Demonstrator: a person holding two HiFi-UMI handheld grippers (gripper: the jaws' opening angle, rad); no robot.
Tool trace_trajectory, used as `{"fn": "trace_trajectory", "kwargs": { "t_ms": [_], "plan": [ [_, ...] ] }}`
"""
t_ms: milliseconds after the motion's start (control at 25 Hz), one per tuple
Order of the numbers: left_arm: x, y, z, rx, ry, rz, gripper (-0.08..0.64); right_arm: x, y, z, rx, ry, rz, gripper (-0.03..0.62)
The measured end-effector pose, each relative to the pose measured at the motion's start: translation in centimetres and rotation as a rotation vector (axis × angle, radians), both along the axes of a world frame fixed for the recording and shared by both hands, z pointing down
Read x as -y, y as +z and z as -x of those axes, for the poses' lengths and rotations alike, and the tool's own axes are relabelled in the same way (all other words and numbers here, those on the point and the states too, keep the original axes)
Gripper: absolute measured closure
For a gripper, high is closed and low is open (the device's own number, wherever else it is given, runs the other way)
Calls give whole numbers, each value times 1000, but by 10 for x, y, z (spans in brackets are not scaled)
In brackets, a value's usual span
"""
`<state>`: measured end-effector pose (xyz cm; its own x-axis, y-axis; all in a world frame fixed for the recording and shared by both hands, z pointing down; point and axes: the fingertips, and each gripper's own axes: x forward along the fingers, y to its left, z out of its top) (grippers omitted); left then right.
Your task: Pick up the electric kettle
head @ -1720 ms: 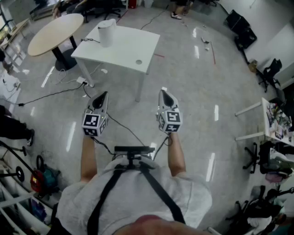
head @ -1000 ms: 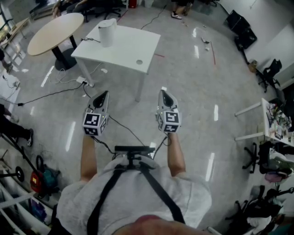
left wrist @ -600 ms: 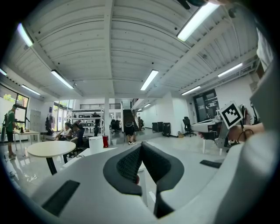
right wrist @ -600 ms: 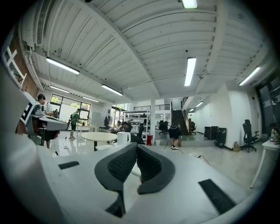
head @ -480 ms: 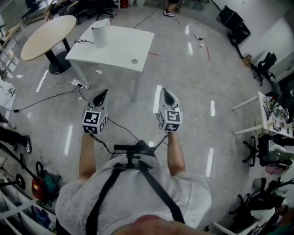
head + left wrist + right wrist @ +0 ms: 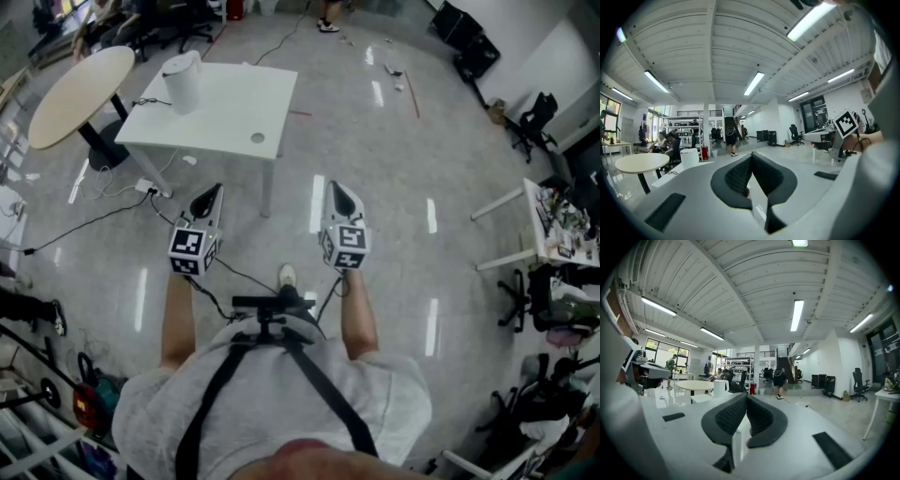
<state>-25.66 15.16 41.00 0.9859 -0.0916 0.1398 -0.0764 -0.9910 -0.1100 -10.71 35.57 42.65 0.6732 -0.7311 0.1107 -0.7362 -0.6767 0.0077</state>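
Our left gripper [image 6: 210,194] and right gripper [image 6: 336,189] are closed and empty; the electric kettle [image 6: 182,81] sits on the counter [image 6: 242,98] at eleven o'clock.

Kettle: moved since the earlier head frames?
No. The kettle stands at the same far corner of the white table; both slid left together in the view, so the camera moved.

Kettle [image 6: 181,81] on bench [image 6: 236,96], far left corner. Round table [image 6: 75,86] left of bench. Left claw [image 6: 212,193], right claw [image 6: 336,187] side by side, well short of it.
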Motion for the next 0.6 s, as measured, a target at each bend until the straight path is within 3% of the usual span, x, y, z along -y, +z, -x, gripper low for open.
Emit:
{"fn": "trace_trajectory", "kwargs": {
  "t_ms": [600],
  "plan": [
    [11,-8,-170,-5,29,3,554,16,-1,-156,13,8,0,581]
  ]
}}
